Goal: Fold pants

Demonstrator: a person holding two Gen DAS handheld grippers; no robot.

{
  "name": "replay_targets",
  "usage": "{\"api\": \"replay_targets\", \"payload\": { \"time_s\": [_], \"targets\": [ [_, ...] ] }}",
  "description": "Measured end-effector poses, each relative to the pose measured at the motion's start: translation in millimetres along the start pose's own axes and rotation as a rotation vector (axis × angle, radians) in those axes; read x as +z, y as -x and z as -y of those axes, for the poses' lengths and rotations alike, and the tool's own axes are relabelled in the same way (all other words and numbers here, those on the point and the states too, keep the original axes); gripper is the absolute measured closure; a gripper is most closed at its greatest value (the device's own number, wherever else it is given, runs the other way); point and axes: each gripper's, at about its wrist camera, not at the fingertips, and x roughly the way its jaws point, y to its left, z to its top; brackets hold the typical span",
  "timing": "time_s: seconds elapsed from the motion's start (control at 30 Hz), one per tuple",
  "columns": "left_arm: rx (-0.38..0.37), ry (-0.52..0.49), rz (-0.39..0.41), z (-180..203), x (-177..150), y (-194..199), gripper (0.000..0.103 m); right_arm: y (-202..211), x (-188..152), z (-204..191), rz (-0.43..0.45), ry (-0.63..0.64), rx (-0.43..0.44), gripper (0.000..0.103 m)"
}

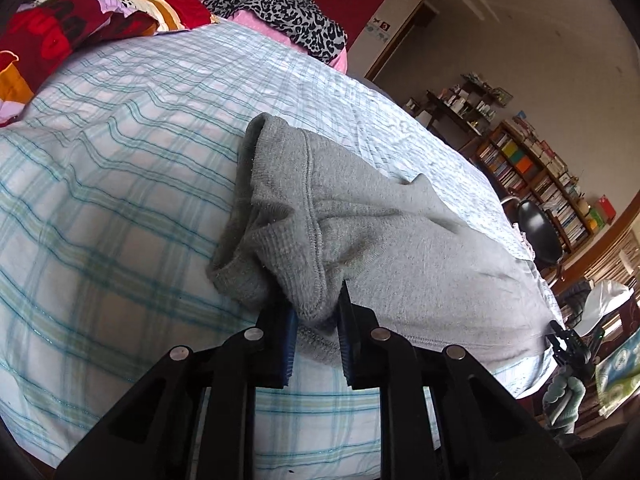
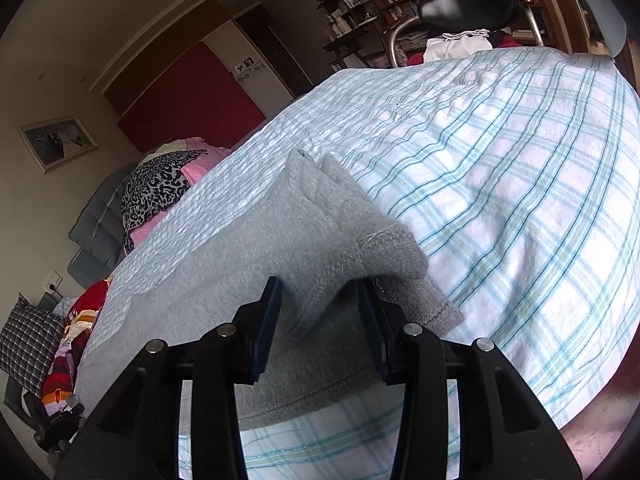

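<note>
Grey pants lying on a bed's plaid sheet. Left gripper clenched on a bunched hem; right gripper spread wide, cloth draped loosely between its fingers. Patterned bedding behind.

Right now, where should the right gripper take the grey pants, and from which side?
Grip the raised corner of the grey pants, coming in from the near bed edge, low along the plaid sheet. The corner is bunched up and already sits between the open fingers of the right gripper; elsewhere the cloth lies flat.
</note>
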Motion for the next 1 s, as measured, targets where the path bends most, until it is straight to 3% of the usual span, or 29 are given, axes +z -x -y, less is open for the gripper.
{"api": "replay_targets", "payload": {
  "time_s": [0.17,0.2,0.27,0.43,0.6,0.73,0.9,0.93,0.97,1.0],
  "targets": [
    [-0.01,0.002,0.019,5,7,4,0.085,-4,9,6,0.006,-0.056,0.014,0.063],
    [-0.014,0.005,0.025,5,9,4,0.085,-3,11,4,0.016,-0.041,-0.008,0.082],
    [-0.022,0.008,0.038,5,14,7,0.086,3,14,-4,0.044,0.0,-0.028,0.096],
    [-0.005,-0.006,0.081,5,30,19,0.086,35,12,-22,0.099,0.071,-0.03,0.097],
    [0.031,-0.01,0.023,-2,21,6,0.085,22,-7,-5,0.023,0.083,-0.127,0.097],
    [0.04,0.002,0.009,-8,11,5,0.08,8,-19,11,-0.027,0.029,-0.14,0.096],
    [0.126,-0.043,0.032,3,17,20,0.062,19,-16,3,0.017,0.07,-0.173,0.076],
    [0.171,-0.054,0.057,5,18,26,0.046,23,-16,0,0.039,0.082,-0.201,0.071],
    [0.222,-0.067,0.088,7,20,33,0.037,27,-15,-1,0.068,0.095,-0.239,0.059],
    [0.262,-0.077,0.117,9,22,40,0.036,31,-15,-3,0.099,0.106,-0.281,0.054]
  ]
}}
